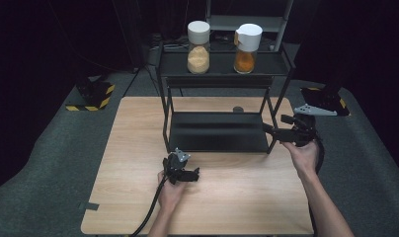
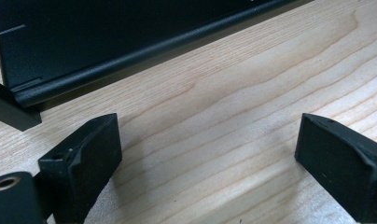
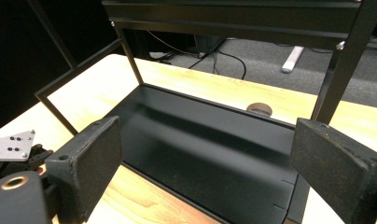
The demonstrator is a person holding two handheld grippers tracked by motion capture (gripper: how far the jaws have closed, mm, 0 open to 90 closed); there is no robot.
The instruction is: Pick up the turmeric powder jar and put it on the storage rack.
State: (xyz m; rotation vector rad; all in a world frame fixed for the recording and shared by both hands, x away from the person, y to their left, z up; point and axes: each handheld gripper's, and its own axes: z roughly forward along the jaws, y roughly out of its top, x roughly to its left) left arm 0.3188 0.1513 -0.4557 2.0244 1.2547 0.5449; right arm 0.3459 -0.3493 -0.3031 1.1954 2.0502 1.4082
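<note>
I had both grippers idle near the black shelf rack (image 1: 217, 132) that stood on the wooden tabletop (image 1: 138, 148). My left gripper (image 1: 187, 175) rested low over the tabletop just in front of the rack's bottom tray, toward its left corner, its fingers (image 2: 84, 158) spread wide with bare wood between them. In the left gripper view the tray's front lip (image 2: 144, 51) ran close ahead of them, not touching.

My right gripper (image 1: 279, 129) hung at the right end of the rack, beside the right front post (image 1: 274, 133) and pointing in toward the bottom tray. Its fingers (image 3: 91, 163) were released too, holding nothing, and the right gripper view looked across the bare dark tray (image 3: 205, 154) between them.

Up on the rack's top shelf (image 1: 222, 69) stood two jars with white lids, well apart from both grippers: one with pale grains (image 1: 198, 49) at the left, one with orange powder (image 1: 246, 52) at the right. A small dark round thing (image 1: 238, 109) lay on the tabletop behind the rack.
</note>
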